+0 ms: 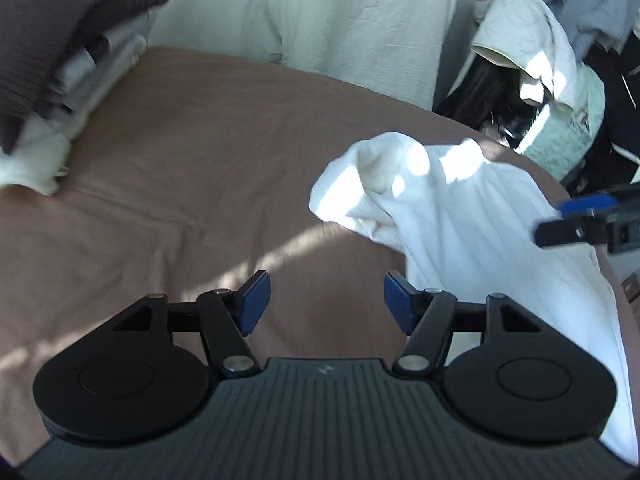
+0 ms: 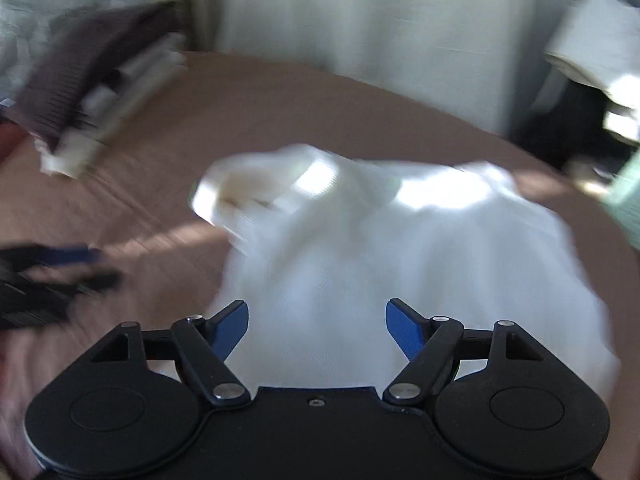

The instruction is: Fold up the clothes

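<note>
A white garment [image 1: 472,216] lies crumpled on the brown bedspread [image 1: 208,168], on the right in the left wrist view and in the middle of the blurred right wrist view [image 2: 380,248]. My left gripper [image 1: 326,302] is open and empty over bare bedspread, just left of the garment's edge. My right gripper [image 2: 316,330] is open and empty, hovering over the garment. The right gripper also shows at the right edge of the left wrist view [image 1: 560,220], over the garment. The left gripper shows blurred at the left of the right wrist view [image 2: 88,268].
A stack of folded clothes [image 1: 68,80] topped by a dark brown knit sits at the back left of the bed. An unfolded pile of light and dark clothes [image 1: 560,80] stands at the back right. White curtains [image 1: 320,8] hang behind.
</note>
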